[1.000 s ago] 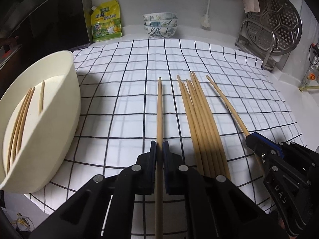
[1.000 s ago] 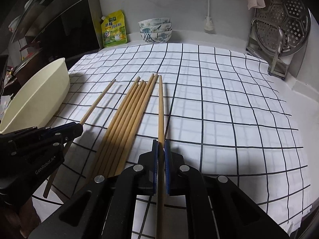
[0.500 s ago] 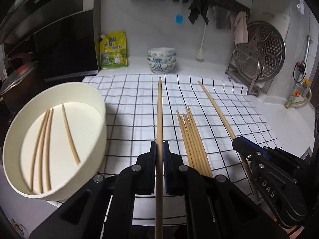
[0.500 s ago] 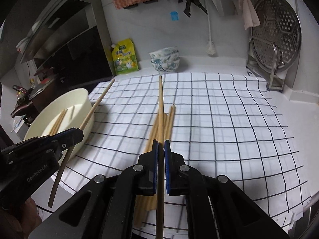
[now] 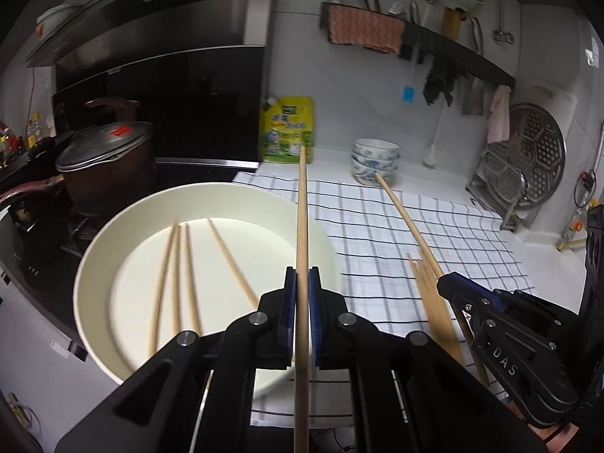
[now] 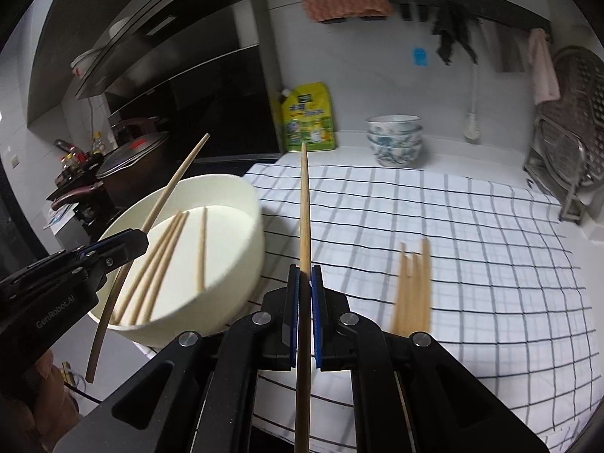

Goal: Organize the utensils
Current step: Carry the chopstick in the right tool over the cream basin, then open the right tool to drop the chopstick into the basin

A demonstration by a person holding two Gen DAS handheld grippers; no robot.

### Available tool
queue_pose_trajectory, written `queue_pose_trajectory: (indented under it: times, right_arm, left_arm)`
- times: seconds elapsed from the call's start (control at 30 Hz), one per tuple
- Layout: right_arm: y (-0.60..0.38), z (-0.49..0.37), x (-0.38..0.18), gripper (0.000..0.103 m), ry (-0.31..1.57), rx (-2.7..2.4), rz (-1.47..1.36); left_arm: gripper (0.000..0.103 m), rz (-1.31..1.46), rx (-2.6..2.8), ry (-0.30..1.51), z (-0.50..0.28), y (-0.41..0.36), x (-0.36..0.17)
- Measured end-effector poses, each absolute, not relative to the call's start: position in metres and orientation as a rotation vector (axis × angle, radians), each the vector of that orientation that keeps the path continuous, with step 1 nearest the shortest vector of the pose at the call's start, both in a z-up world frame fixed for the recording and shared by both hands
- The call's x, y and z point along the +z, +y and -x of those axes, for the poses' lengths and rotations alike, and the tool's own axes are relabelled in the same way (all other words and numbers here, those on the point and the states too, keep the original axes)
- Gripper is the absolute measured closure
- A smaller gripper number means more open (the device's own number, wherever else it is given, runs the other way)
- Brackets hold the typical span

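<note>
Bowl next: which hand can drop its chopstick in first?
Probably left. The left gripper holds its chopstick over the bowl; the right gripper holds its chopstick beside it, over the cloth.

The left hand-held gripper points forward and somewhat downward, its two blue-padded jaws pressed together on a thin wooden chopstick that runs straight out between them. The right hand-held gripper sits in much the same pose, tilted downward, jaws clamped on a second chopstick. The two grippers are side by side and apart. Part of the person's left hand shows behind the left gripper's body.
</note>
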State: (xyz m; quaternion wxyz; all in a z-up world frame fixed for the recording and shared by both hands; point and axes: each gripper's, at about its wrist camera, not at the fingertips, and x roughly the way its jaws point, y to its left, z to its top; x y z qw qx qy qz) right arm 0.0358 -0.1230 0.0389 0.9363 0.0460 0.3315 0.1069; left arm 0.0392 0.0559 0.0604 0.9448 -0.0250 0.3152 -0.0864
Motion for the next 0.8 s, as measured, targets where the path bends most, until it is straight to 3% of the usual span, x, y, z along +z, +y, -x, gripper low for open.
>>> queue_pose_trajectory:
  times: [0.43, 0.8]
  right_arm:
    - [-0.017, -0.086, 0.048, 0.097, 0.692, 0.387, -0.031]
    - [0.031, -0.131, 0.022, 0.097, 0.802, 0.442, -0.011]
  left_arm:
    - [0.095, 0.101, -0.034, 0.647, -0.066, 0.149, 0.054]
    - [0.095, 0.121, -0.007, 0.729, -0.100, 0.171, 0.024]
